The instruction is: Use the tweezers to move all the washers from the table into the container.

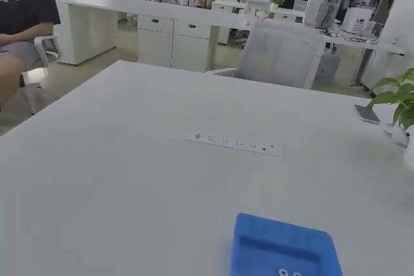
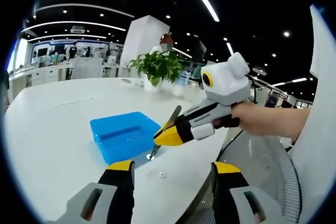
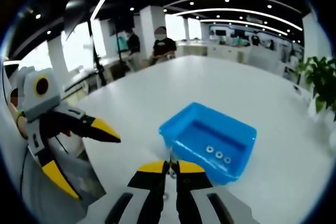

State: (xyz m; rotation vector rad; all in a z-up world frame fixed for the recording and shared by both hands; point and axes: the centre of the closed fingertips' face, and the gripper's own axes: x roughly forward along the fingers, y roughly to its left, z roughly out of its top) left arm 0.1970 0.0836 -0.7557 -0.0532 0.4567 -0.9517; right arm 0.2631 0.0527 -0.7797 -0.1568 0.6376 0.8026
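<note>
Beside the container (image 3: 207, 142), the right gripper (image 3: 170, 165) clamps tweezers (image 2: 174, 114) between closed jaws, tips seemingly near a washer (image 2: 161, 174); the left gripper (image 2: 174, 166) gapes, jaws empty.

a power strip (image 1: 234, 141) lies flat, a phone (image 1: 367, 114) beside a potted plant (image 1: 398, 98), a mesh chair (image 1: 278, 53) behind.

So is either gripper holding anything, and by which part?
Right gripper pinches the tweezers about mid-length, both ends sticking out; left gripper is open and empty.

right gripper (image 3: 170, 166) at bottom centre pinches the tweezers (image 3: 170, 157). blue container (image 3: 193, 148) mid-frame holds three washers (image 3: 218, 153) (left gripper (image 3: 95, 166) gapes at left).
</note>
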